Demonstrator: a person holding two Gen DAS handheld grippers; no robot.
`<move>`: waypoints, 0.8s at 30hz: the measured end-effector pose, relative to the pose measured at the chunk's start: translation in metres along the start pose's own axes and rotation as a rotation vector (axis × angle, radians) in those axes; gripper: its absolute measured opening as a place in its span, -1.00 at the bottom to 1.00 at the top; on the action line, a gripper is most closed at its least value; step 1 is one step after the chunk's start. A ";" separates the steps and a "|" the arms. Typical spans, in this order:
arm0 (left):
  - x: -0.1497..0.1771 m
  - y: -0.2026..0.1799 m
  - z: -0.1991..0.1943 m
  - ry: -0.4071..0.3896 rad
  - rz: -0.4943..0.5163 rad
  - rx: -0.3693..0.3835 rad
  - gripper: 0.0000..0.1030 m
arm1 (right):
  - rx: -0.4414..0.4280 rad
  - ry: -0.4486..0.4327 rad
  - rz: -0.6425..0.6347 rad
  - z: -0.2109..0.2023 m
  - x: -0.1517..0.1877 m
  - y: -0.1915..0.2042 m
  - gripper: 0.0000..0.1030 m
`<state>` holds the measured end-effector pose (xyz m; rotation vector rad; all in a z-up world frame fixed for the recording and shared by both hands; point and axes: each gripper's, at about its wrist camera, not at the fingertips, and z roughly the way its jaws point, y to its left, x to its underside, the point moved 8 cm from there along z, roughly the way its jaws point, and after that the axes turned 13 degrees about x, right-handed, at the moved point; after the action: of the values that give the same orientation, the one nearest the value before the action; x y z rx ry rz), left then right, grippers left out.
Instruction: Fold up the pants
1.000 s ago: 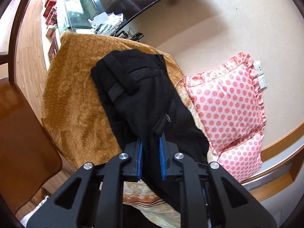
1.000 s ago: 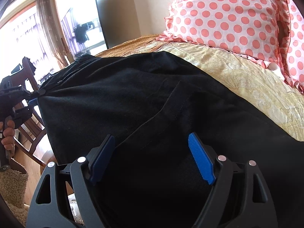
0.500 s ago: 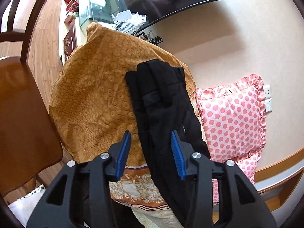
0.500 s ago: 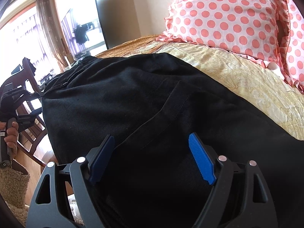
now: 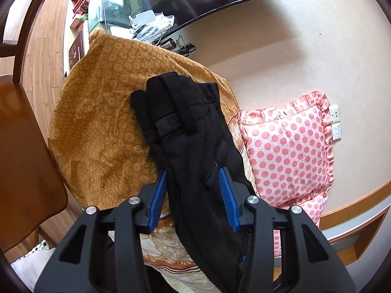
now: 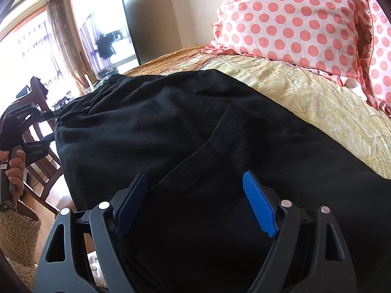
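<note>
The black pants lie folded long on the bed beside the spotty pillow, and the left gripper and right gripper both hang wide open over them, holding nothing, ready to grab.

Black pants flat on bed

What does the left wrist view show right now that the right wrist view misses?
Only the left wrist view shows the pants' folded waistband end on the orange patterned cover and the open left gripper. Only the right wrist view shows the hand holding that gripper's handle and the open right gripper. Both show the black pants and polka-dot pillow.
</note>
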<state>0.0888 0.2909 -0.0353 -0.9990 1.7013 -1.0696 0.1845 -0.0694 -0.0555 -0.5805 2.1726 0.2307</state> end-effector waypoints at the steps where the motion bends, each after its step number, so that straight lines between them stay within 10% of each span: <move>1: -0.001 0.003 0.001 -0.004 -0.013 -0.008 -0.18 | 0.000 -0.001 0.001 0.000 0.000 0.000 0.60; 10: -0.017 0.015 0.006 -0.044 -0.076 -0.027 -0.70 | -0.045 -0.053 0.031 -0.016 0.006 -0.003 0.60; 24: 0.016 -0.129 0.025 -0.037 0.439 -0.001 -0.80 | -0.110 -0.208 0.127 -0.086 0.043 -0.042 0.68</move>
<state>0.1300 0.2297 0.0750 -0.5989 1.7824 -0.7565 0.1216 -0.1510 -0.0342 -0.4579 2.0050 0.4621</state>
